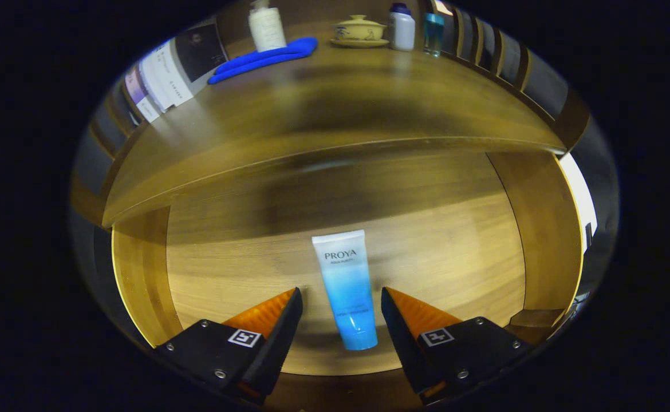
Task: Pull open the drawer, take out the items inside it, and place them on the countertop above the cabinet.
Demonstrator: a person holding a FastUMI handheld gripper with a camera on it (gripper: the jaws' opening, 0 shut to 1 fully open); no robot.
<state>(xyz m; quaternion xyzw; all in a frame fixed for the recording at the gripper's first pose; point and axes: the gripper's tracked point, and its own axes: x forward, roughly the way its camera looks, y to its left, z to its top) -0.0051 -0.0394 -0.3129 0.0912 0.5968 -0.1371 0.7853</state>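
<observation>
The drawer stood pulled open below the countertop. A blue-and-white tube lay flat on the drawer floor at lower centre, cap end toward the camera. The gripper was spread wide, its fingers on either side of the tube without touching it. On the countertop at the top of the frame sat a blue cloth, a pump bottle, a lidded bowl and two small bottles.

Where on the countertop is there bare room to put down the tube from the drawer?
The wide front and middle of the countertop is bare, from its front edge back to the blue cloth. The back edge is crowded: pump bottle, lidded bowl, white bottle, blue bottle. The gripper jaws stand open around the tube.
</observation>
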